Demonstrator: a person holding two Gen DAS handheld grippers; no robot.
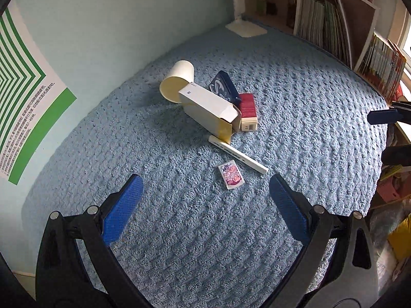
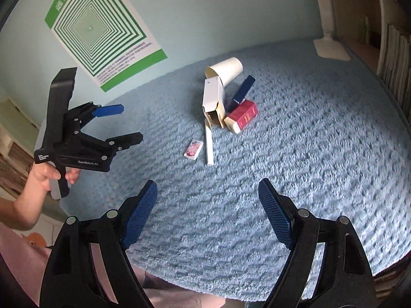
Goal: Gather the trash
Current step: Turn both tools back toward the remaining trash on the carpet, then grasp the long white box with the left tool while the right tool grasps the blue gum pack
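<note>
Litter lies in a loose pile on a blue fluffy cover (image 1: 179, 231): a tipped paper cup (image 1: 177, 82), an open white carton (image 1: 210, 107), a dark blue packet (image 1: 223, 87), a red box (image 1: 248, 111), a flat white strip (image 1: 237, 157) and a small pink packet (image 1: 231, 174). My left gripper (image 1: 205, 182) hovers open just short of the pink packet, holding nothing. In the right wrist view the cup (image 2: 227, 70), carton (image 2: 213, 100), red box (image 2: 241, 116), strip (image 2: 208, 143) and pink packet (image 2: 193, 148) lie ahead of my open, empty right gripper (image 2: 208, 184). The left gripper (image 2: 131, 123) hangs at the left in a hand (image 2: 46, 174).
A pale blue wall with a green striped poster (image 2: 102, 33) borders the cover at the back. A white lamp base (image 1: 246, 28) stands in the far corner. Shelves of books (image 1: 323, 25) line the right side. The right gripper (image 1: 385, 136) shows at the left wrist view's right edge.
</note>
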